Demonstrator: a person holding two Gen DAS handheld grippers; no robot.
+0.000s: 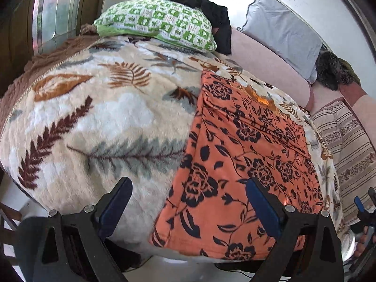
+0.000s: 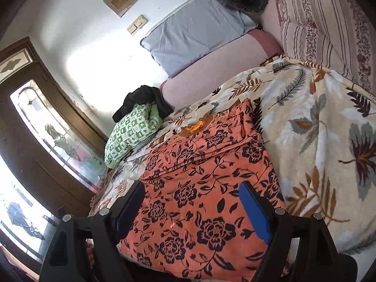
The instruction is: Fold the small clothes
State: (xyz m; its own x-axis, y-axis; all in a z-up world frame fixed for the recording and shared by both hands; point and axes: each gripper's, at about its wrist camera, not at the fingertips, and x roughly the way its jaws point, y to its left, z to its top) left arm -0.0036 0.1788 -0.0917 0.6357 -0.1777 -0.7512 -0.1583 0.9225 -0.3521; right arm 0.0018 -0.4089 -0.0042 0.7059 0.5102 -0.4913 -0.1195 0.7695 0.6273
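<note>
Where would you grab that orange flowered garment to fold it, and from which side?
Probably the near hem corners of the orange flowered garment, one per gripper, coming in from the bed's near edge. It lies flat on the leaf-print blanket with its neckline far away, and both the left gripper and right gripper are open, empty.

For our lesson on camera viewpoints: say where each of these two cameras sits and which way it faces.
Left wrist: on the left gripper, looking down across the leaf-print blanket; own open fingers show, and the right gripper at the edge.
Right wrist: on the right gripper, facing the orange floral garment; own open fingers show.
Shared: garment, blanket, green checked pillow, grey pillow.
</note>
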